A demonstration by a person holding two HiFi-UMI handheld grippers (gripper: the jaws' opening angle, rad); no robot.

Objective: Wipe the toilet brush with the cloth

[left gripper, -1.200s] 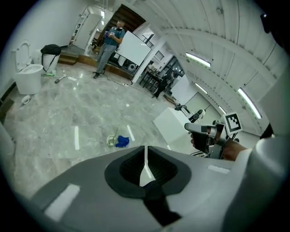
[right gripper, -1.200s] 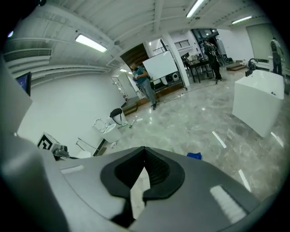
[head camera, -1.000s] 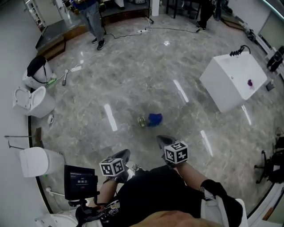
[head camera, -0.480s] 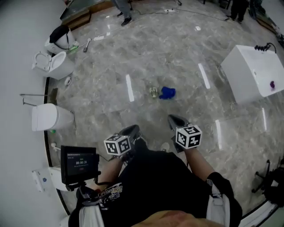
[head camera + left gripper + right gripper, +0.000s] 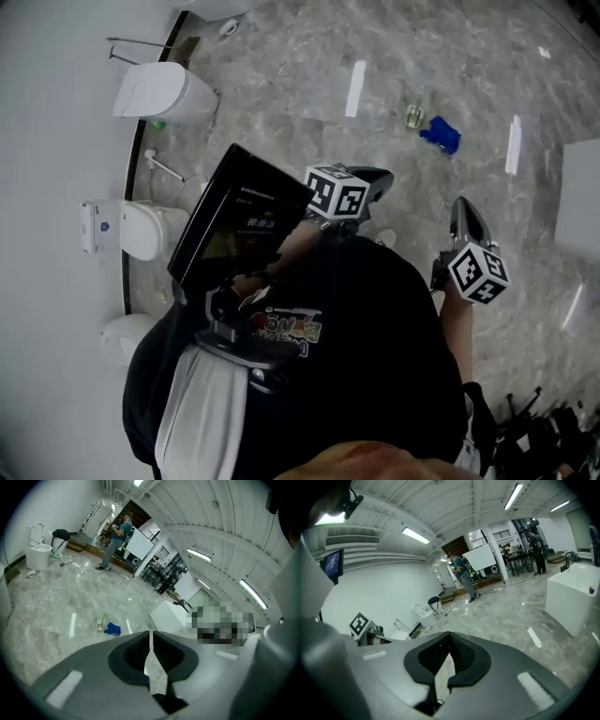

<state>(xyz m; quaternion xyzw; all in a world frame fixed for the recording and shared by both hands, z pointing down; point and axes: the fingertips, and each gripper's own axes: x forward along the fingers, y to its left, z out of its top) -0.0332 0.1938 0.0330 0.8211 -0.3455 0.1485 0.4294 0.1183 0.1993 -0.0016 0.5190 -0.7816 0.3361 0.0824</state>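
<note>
Grey marbled floor [image 5: 309, 66] took up most of the head view, with a white wall along its left edge. A large white box [image 5: 583, 192] stood at the right edge. It also showed in the left gripper view [image 5: 169, 613] and in the right gripper view [image 5: 574, 595].

The wearer's torso in a black shirt [image 5: 366, 337] filled the lower middle of the head view. A dark screen [image 5: 239, 220] on a chest mount sat tilted in front of it. White toilets lined the wall, one near the top [image 5: 161, 92] and another lower down [image 5: 141, 230]. A second person [image 5: 114, 541] stood far off across the room.

Left gripper [image 5: 378, 176] was held out in front of the body, marker cube uppermost. In its own view the jaws stood together with nothing between them, only floor past the tips [image 5: 151, 638]. Right gripper [image 5: 464, 214] was level with it, further right and apart from it. Its jaws were likewise pressed together and empty [image 5: 449, 641].

Blue cloth [image 5: 441, 134] lay crumpled on the bare floor, well apart from both grippers and ahead of them. It also showed in the left gripper view [image 5: 112, 629]. A small pale object [image 5: 413, 116] lay just beside the cloth, too small to identify. Toilet brush could not be made out for certain in any view.
</note>
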